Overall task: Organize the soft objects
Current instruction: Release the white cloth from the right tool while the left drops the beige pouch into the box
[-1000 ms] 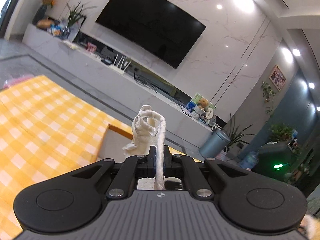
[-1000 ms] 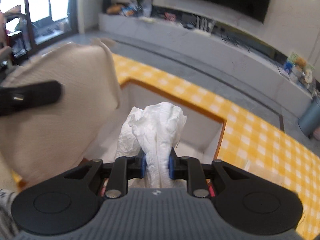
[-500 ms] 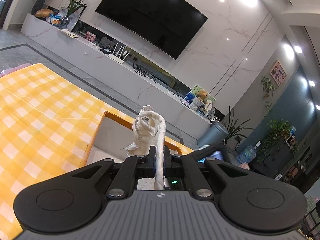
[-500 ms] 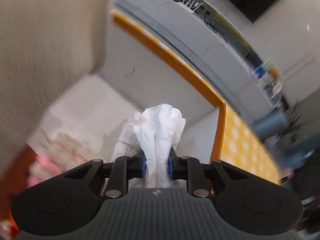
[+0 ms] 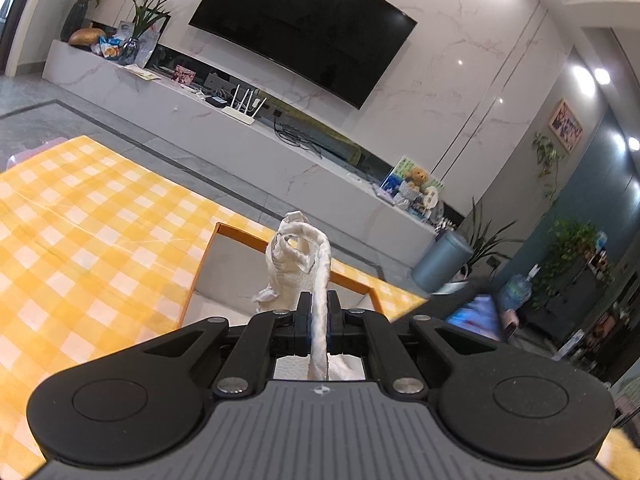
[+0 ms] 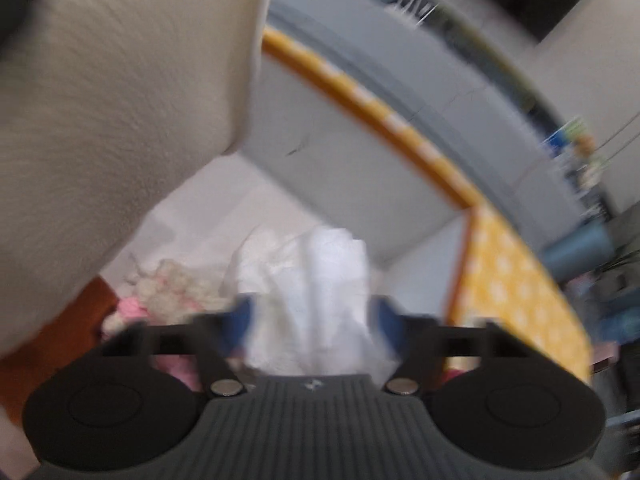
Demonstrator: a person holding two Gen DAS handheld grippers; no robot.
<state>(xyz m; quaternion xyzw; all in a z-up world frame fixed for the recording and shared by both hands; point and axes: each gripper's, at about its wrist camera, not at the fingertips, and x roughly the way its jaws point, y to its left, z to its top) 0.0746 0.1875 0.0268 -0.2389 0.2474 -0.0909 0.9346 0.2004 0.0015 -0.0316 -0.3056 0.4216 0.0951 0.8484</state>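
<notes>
The left gripper (image 5: 319, 314) pinches a cream knitted cloth (image 5: 304, 264) above the orange-rimmed box (image 5: 240, 231); the right gripper (image 6: 314, 316) is opening around crumpled white tissue (image 6: 320, 292) inside, clear of the walls.

Box (image 5: 208, 264) sitting on checked tablecloth (image 5: 80, 240), right of centre. Crumpled paper (image 6: 320, 292) lying between right gripper (image 6: 316, 320) fingers, over box interior. Knitted item (image 6: 176, 284) lying in box, left of paper. Cloth (image 5: 304, 264) standing pinched in left gripper (image 5: 319, 308), near side of box. TV console (image 5: 240, 136) running behind table, far side.
</notes>
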